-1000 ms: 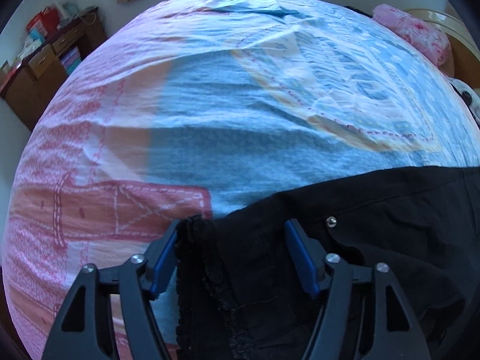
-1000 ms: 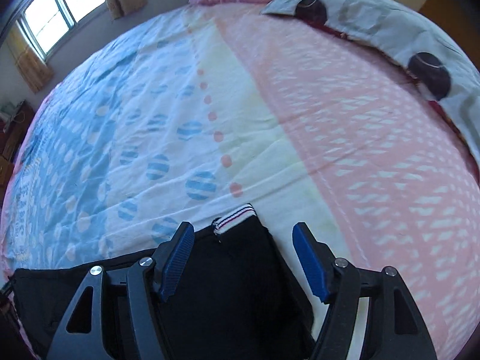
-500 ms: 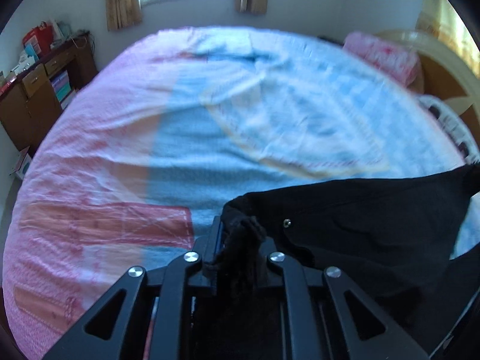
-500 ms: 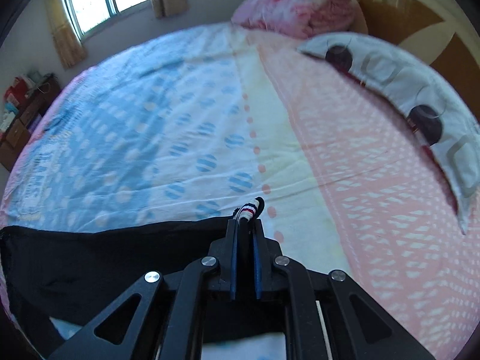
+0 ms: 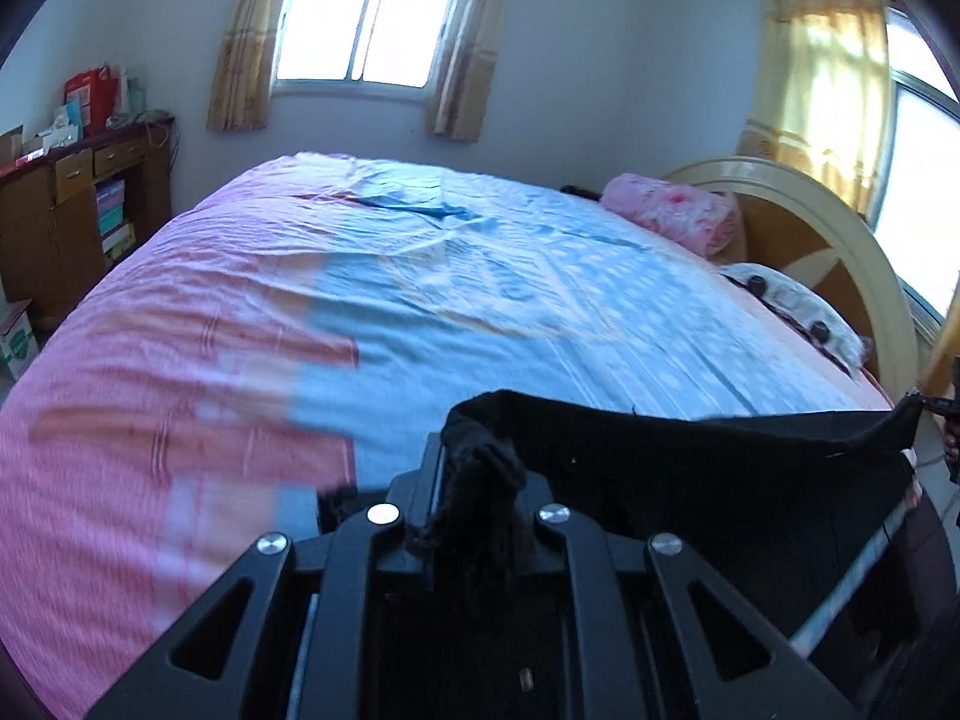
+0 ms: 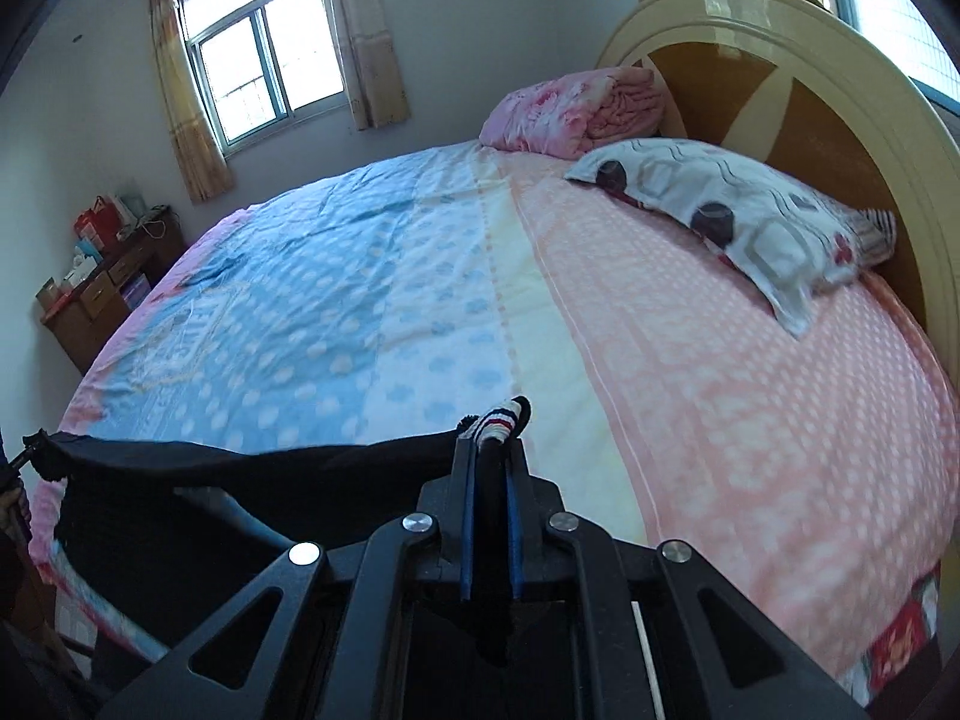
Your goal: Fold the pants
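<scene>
Left wrist view: the black pants [image 5: 690, 468], loosely straddled a second ago, are now pinched between the closed jaws of the left gripper [image 5: 474, 480]. A striped hem is clamped likewise by the right gripper [image 6: 489, 450]; the fabric is raised taut between them, ready for folding.

Pants [image 5: 690, 468] hang above bed's [image 6: 690, 330] near edge – pillow [image 6: 750, 222] & folded blanket [image 6: 570, 111] at headboard [image 6: 840, 120] end.
</scene>
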### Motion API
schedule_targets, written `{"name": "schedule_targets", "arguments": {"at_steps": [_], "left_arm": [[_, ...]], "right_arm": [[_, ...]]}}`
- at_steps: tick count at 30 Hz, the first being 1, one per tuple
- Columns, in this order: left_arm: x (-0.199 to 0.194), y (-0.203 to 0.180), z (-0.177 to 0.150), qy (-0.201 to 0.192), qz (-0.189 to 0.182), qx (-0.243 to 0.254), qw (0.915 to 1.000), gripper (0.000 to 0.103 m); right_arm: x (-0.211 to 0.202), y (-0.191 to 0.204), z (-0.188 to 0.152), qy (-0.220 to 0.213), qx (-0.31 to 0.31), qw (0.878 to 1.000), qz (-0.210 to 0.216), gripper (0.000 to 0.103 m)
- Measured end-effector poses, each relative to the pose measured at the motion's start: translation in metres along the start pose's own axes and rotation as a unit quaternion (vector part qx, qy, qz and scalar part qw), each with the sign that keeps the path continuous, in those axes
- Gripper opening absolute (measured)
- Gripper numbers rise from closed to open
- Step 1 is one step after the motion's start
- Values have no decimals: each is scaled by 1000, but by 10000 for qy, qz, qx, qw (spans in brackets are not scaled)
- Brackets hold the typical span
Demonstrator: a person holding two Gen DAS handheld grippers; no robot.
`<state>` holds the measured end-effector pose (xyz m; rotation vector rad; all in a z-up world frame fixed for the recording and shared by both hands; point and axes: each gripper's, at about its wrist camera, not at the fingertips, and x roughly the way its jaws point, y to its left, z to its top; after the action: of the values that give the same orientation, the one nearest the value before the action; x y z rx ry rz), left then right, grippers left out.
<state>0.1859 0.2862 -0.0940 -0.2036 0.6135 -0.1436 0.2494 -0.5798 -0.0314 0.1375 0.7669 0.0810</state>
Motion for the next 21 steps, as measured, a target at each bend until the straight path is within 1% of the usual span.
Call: {"name": "schedule_targets", "arguments": {"at_steps": [3, 4, 6, 7, 8, 10, 11, 12, 13, 15, 16, 18, 20, 21], "left_arm": [[-4, 1, -34, 207, 6, 36, 9998, 15], [-3, 1, -44, 286, 32, 35, 9996, 15], [0, 4, -61, 431, 38, 19, 9991, 15], [-1, 5, -70, 451, 35, 26, 9990, 15], [-2, 3, -75, 459, 65, 78, 9989, 16], [-4, 4, -80, 423, 29, 60, 9991, 19], [-5, 5, -81, 385, 42, 23, 9992, 23], [-8, 6, -82, 357, 38, 8, 9994, 23], [-8, 5, -82, 334, 28, 26, 9994, 23], [-8, 2, -83, 325, 140, 224, 9991, 25], [-7, -2, -83, 349, 204, 360, 9985, 25], [-8, -5, -87, 361, 264, 501, 9977, 25], [-12, -5, -89, 361, 250, 568, 9974, 26], [-14, -5, -90, 348, 247, 616, 9972, 26]], "right_arm": [[-2, -8, -42, 312, 22, 9995, -85, 8], [1, -8, -57, 478, 6, 9988, -139, 9], [5, -10, -79, 788, 16, 9968, -101, 9], [5, -8, -88, 873, -50, 9960, -168, 10], [2, -7, -92, 861, -51, 9960, -213, 13], [-10, -5, -95, 761, 6, 9966, -309, 24], [-17, -1, -94, 716, -8, 9966, -418, 43], [-23, 5, -92, 688, -35, 9961, -554, 56], [-30, 16, -90, 641, -136, 9954, -700, 56], [-41, 46, -86, 485, -497, 9946, -774, 56], [-45, 72, -84, 395, -821, 9927, -792, 56], [-46, 111, -83, 342, -1292, 9890, -630, 56], [-41, 163, -88, 382, -1948, 9797, -278, 56], [-38, 178, -91, 406, -2104, 9766, -162, 56]]}}
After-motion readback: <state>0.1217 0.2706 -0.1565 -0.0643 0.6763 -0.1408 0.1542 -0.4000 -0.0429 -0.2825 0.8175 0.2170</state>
